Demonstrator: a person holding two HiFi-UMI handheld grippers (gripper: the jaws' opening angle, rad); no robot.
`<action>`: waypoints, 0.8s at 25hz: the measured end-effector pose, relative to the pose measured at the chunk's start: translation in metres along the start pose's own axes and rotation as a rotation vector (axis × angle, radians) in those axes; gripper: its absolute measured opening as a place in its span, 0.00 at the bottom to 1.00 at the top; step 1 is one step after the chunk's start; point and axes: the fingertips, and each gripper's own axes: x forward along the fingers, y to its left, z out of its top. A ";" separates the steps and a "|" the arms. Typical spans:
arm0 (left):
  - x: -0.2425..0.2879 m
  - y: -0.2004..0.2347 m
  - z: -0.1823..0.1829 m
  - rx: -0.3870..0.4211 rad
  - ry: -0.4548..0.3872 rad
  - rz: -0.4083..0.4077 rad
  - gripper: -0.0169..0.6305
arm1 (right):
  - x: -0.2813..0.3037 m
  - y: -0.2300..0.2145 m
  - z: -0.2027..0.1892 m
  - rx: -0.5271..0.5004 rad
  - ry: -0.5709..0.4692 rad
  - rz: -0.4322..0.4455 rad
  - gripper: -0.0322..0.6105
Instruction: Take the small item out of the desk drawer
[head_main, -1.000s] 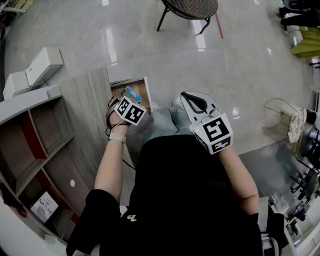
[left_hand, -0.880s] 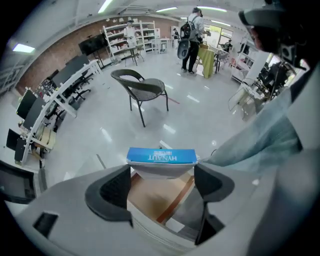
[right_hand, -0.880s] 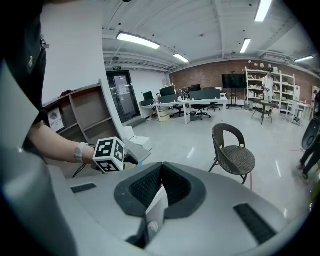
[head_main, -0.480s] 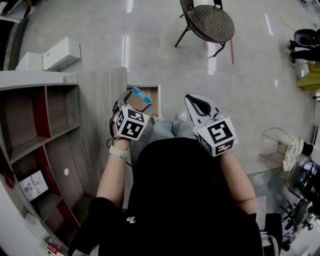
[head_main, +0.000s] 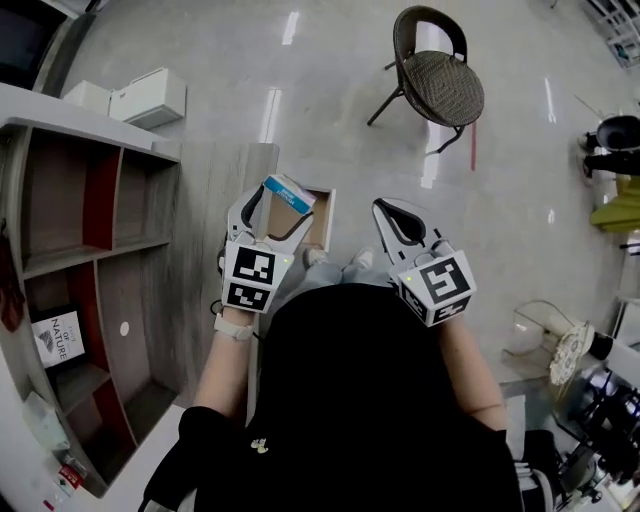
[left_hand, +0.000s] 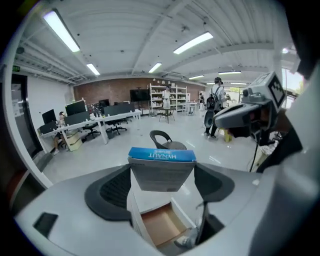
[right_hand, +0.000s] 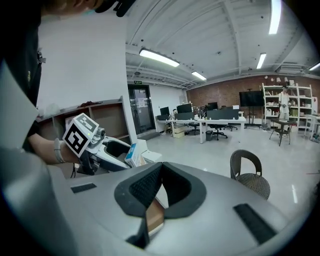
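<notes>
Head view: hung left gripper (head_main: 282, 208) above open drawer (head_main: 322, 222), box (head_main: 291, 189) clamped at its tips.
Left gripper view: pinched box between both fingers (left_hand: 111, 187), lifted clear of drawer.
Right gripper view: showed right gripper (right_hand: 160, 175) fingers pressed together, empty.

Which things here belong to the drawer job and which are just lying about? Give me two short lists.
Job in hand:
small blue-topped box, clamped in the left gripper
open desk drawer
right gripper, shut and empty

Just lying about:
wicker chair
shelf unit
NATURE book
white boxes on the floor
</notes>
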 end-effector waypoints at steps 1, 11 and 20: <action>-0.007 0.002 0.007 -0.013 -0.033 0.010 0.65 | 0.000 0.002 0.005 -0.006 -0.012 0.005 0.04; -0.064 0.019 0.050 -0.038 -0.266 0.111 0.65 | -0.001 0.020 0.047 -0.061 -0.119 0.059 0.04; -0.096 0.037 0.064 -0.036 -0.373 0.191 0.65 | 0.004 0.030 0.075 -0.081 -0.178 0.065 0.04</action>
